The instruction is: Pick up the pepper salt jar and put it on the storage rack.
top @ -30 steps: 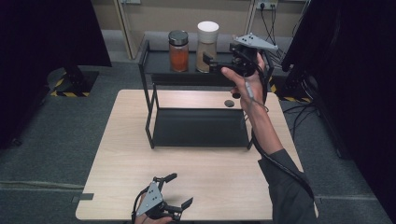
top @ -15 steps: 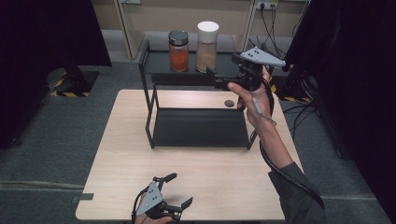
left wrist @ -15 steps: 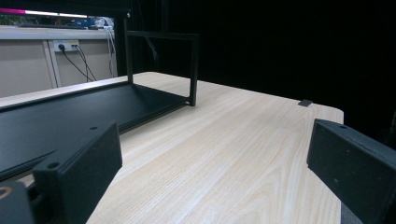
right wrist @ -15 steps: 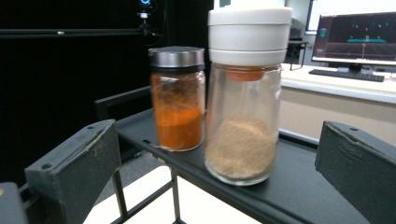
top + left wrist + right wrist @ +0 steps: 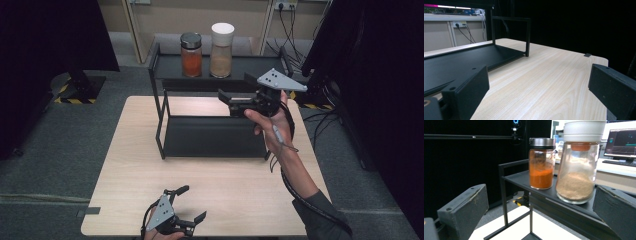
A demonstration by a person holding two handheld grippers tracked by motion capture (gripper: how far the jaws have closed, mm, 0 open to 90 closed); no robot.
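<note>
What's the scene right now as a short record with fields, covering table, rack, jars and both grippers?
table: light wood
rack: black two-tier, at the table's far side
top shelf: orange jar, tan jar, side by side
lower shelf: bare
left gripper: open, low over near edge, holding nothing
right gripper: open, raised, jaws aimed at the jars, holding nothing
</note>
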